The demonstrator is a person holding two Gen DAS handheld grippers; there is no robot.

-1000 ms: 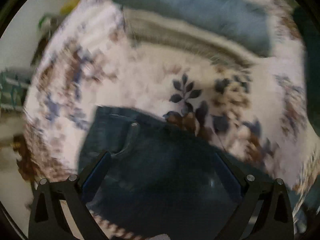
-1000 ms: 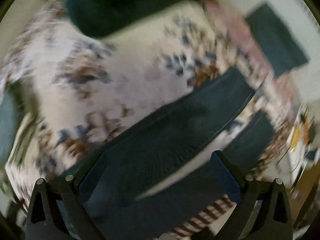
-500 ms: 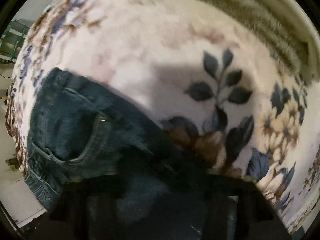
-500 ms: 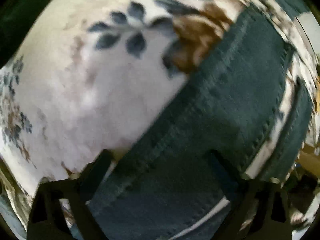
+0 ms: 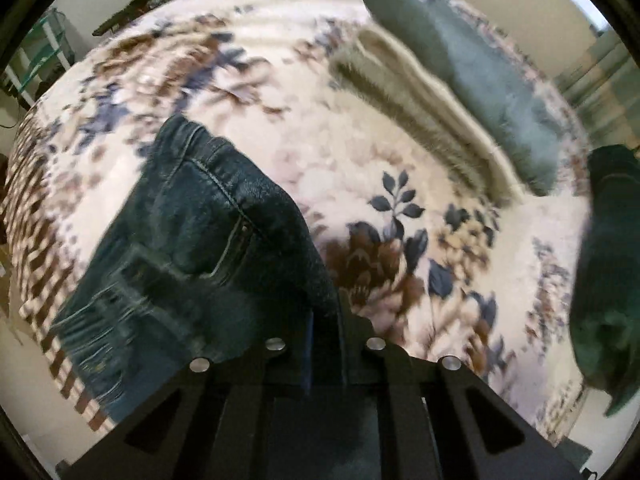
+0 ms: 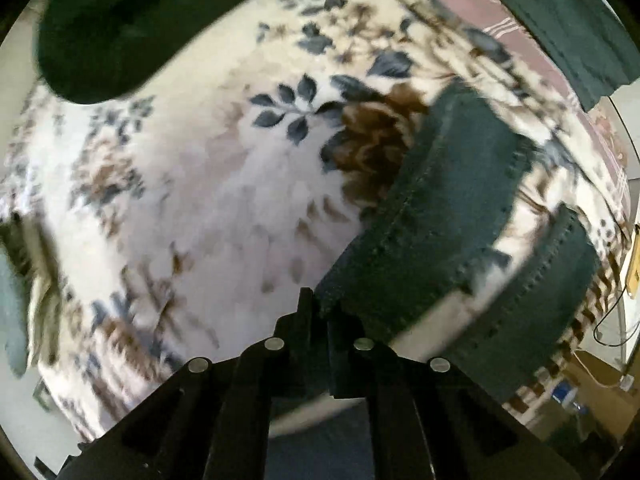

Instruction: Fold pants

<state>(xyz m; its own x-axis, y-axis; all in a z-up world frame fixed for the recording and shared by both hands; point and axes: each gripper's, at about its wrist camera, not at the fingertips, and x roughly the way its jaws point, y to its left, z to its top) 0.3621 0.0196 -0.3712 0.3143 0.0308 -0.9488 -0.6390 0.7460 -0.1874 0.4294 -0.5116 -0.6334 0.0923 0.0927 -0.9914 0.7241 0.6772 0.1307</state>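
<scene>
Jeans (image 5: pixel 208 240) seemingly between both claws' tips

Both claws were spread wide over the jeans a second ago; now the left claw (image 5: pixel 325 322) is clamped on the waist end of the jeans (image 5: pixel 192 240) and the right claw (image 6: pixel 318 316) on a leg edge, the fabric raised off the bed (image 5: pixel 360 140).

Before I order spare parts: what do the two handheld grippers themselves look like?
Both the left gripper and right gripper are matte black, with angular linkage arms showing triangular cutouts and four round silver pivot pins each. The left shows a blue strip on one inner face. No cables visible.
</scene>
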